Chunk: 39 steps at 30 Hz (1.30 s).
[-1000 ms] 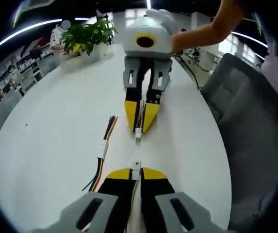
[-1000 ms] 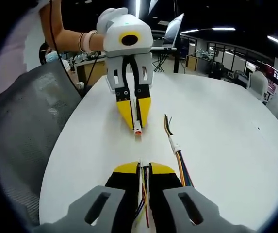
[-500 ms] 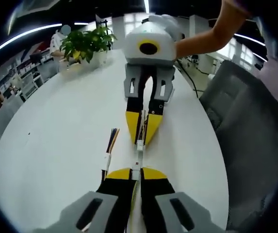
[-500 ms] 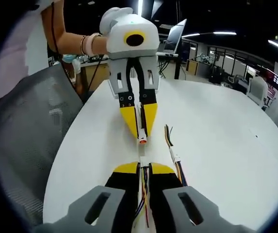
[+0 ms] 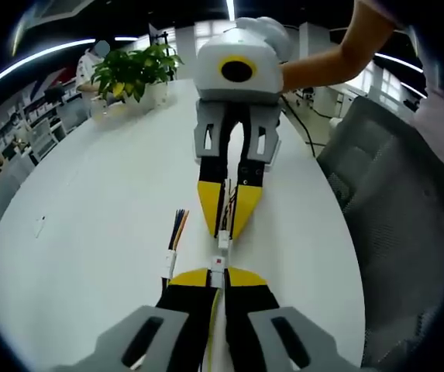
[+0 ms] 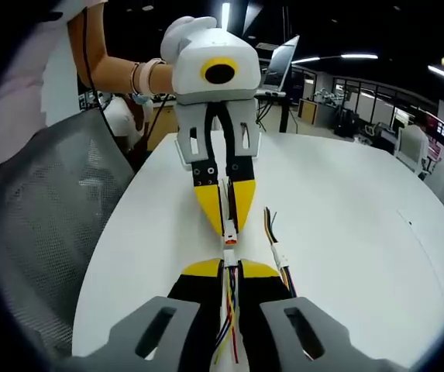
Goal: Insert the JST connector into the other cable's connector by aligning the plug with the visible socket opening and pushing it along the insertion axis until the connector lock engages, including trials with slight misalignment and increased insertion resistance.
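In the left gripper view my left gripper (image 5: 217, 273) is shut on a white JST connector (image 5: 217, 266) with its wires running back between the jaws. Facing it from the far side, my right gripper (image 5: 227, 231) is shut on the other cable's connector (image 5: 222, 245). The two connectors meet end to end above the white table (image 5: 90, 201). In the right gripper view my right gripper (image 6: 230, 268) clamps a cable of coloured wires (image 6: 228, 310), its plug (image 6: 229, 256) touching the orange-marked connector (image 6: 229, 229) held in the left gripper (image 6: 228, 220). How deep they are seated I cannot tell.
A spare cable with coloured wires (image 5: 172, 246) (image 6: 277, 246) lies on the table beside the grippers. A potted plant (image 5: 132, 66) stands at the far end. Grey mesh chair (image 5: 392, 201) (image 6: 36, 225) flanks the table edge. An open laptop (image 6: 280, 53) sits on a desk behind.
The two grippers have closed the gap between them. The connectors were apart one second ago and now touch end to end.
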### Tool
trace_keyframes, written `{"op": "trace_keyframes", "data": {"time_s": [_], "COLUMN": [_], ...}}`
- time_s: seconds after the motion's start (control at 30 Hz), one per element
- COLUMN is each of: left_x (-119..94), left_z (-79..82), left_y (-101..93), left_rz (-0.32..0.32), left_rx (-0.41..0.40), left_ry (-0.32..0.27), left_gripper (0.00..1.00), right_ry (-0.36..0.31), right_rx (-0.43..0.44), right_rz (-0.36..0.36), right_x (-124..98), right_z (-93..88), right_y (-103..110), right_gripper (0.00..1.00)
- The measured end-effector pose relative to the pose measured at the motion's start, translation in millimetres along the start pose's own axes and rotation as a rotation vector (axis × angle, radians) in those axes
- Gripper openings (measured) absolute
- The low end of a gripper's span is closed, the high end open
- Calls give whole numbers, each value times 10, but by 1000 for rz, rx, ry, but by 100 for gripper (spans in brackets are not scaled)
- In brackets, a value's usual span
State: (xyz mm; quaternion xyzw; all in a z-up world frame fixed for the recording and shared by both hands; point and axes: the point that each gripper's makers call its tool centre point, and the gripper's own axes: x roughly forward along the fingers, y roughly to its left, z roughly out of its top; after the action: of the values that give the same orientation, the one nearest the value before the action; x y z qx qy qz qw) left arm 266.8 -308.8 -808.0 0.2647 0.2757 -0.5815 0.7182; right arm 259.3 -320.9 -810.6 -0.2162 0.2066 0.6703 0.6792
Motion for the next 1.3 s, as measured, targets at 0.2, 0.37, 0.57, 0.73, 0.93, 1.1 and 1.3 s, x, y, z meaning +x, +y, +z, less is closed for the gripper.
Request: {"op": "trace_keyframes", "data": {"time_s": [0.2, 0.37, 0.57, 0.73, 0.93, 1.1, 1.3], "left_x": [24, 38, 60, 65, 79, 98, 120], "left_z": [-4, -3, 0, 7, 19, 8, -19], "left_y": [-5, -2, -11, -2, -12, -21, -42], "left_rz": [-3, 0, 3, 9, 4, -1, -4], "left_rx": [5, 6, -12, -16, -26, -24, -15], "left_ry": [5, 7, 2, 0, -8, -1, 13], "left_gripper": [0, 0, 0, 0, 0, 0, 0], "right_ry": [2, -7, -12, -12, -1, 0, -3], "right_rx": [8, 18, 17, 18, 21, 25, 25], "right_rz": [-8, -8, -9, -5, 0, 6, 2], "right_x": [-14, -13, -5, -1, 16, 37, 42], "right_z": [-25, -18, -22, -28, -58, -72, -66], "right_y": [-18, -24, -66, -72, -52, -27, -25], "right_gripper": [3, 3, 3, 3, 3, 3, 3]}}
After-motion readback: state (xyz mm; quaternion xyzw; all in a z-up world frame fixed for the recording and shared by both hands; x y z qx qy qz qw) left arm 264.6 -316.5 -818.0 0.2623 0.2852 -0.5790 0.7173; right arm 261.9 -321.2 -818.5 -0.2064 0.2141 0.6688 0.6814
